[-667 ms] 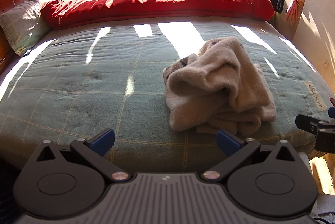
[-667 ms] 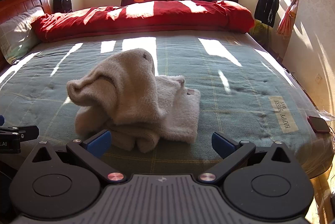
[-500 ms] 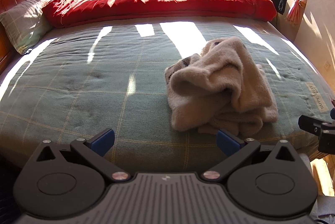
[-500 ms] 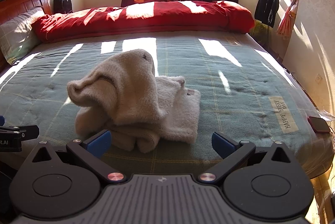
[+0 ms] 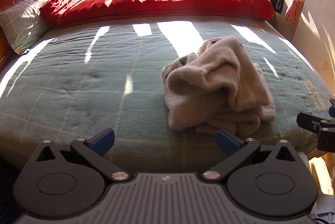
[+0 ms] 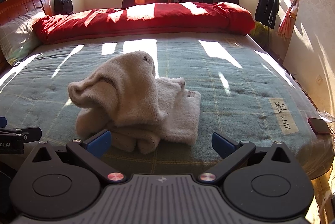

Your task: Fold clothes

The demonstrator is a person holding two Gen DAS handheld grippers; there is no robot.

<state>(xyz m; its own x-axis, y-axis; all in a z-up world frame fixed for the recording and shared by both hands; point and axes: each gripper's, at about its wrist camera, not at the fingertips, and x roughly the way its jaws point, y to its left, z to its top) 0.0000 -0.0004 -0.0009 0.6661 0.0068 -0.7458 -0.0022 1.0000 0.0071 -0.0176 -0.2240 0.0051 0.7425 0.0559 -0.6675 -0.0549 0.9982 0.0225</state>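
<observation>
The left gripper (image 5: 165,139) has its jaws spread wide, holding nothing, hovering at the near edge of the bed (image 5: 73,81). The right gripper (image 6: 161,141) is likewise spread wide and empty, just short of the garment. A fluffy cream garment (image 6: 136,98) lies crumpled in a heap on the green checked cover, near the bed's near edge and toward its right side in the left view. A red quilt (image 6: 146,18) runs along the far edge, a pillow (image 5: 23,21) sits at the far left corner, and a phone (image 6: 318,125) rests at the right edge.
</observation>
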